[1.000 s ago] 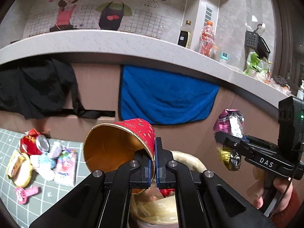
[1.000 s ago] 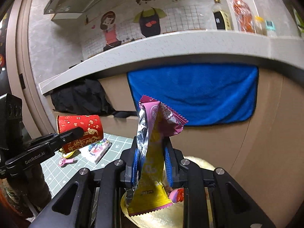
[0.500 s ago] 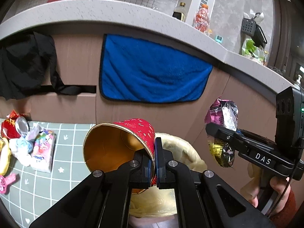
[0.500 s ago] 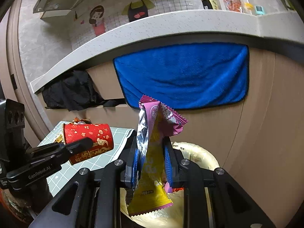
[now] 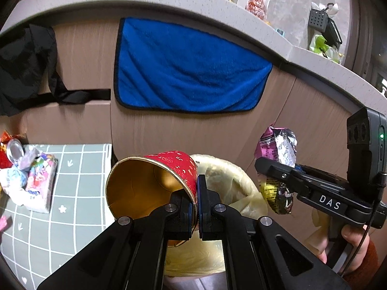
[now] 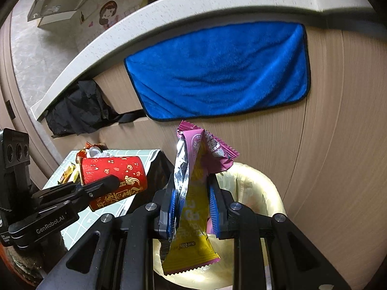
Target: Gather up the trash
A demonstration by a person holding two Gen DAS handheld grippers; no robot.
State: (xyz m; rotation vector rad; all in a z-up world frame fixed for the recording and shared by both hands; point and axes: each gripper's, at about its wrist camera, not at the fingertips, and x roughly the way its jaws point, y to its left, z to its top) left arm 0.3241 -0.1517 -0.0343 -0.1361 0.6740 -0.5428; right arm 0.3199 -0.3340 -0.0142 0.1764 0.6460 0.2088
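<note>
left hand-held gripper (image 5: pixel 196 201): clamped on red gold-lined paper cup (image 5: pixel 154 183), now lower | right hand-held gripper (image 6: pixel 191 207): pinching pink-yellow foil wrapper (image 6: pixel 193 193), nearer yellow-lined bin (image 6: pixel 263 186)

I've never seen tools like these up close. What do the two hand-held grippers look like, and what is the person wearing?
Both are matte black, angular two-finger tools with silver pivot screws and blue finger pads. The left gripper reads "GenRobot.AI" in white; the right gripper reads "DAS", carries a black box with a green light and a thin black cable. A reddish-orange sleeve shows at the right wrist.
</note>
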